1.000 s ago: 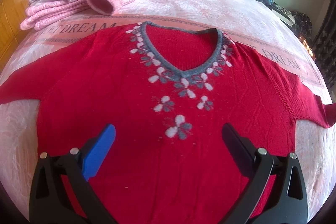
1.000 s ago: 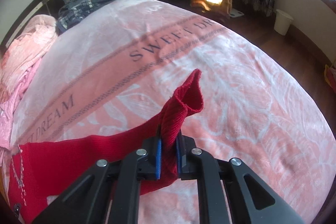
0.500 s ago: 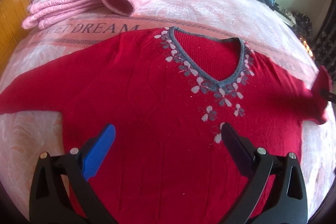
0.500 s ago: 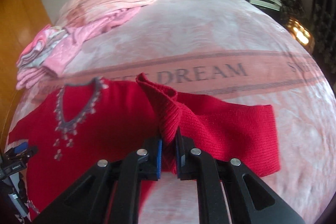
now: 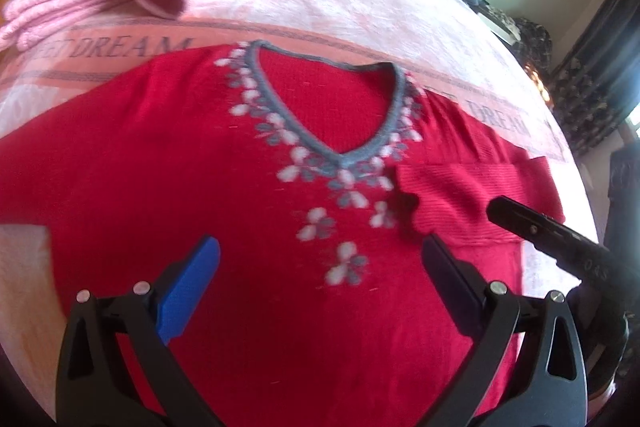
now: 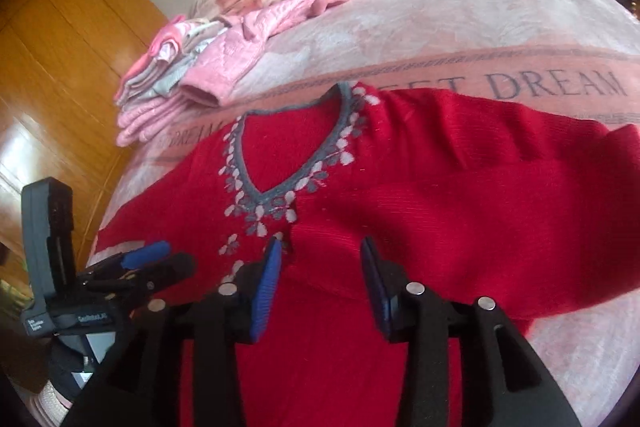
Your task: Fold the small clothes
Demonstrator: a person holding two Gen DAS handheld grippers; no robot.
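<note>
Red sweater (image 5: 168, 187) lies flat, front up, on the pink bed blanket (image 5: 360, 11), one sleeve (image 5: 472, 195) folded across its chest. Both the left hand-held gripper (image 5: 320, 263) and the right hand-held gripper (image 6: 320, 259) hover over it with jaws apart, holding nothing. Folded pink clothes (image 6: 172, 83) sit nearby.

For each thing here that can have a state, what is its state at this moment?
Red sweater: spread flat, front up, on the bed.
Right sleeve: folded in across the chest.
Left sleeve: spread out, not folded.
Left gripper: open, holds nothing.
Right gripper: open, above the folded sleeve.
Pink clothes: folded, stacked.
</note>
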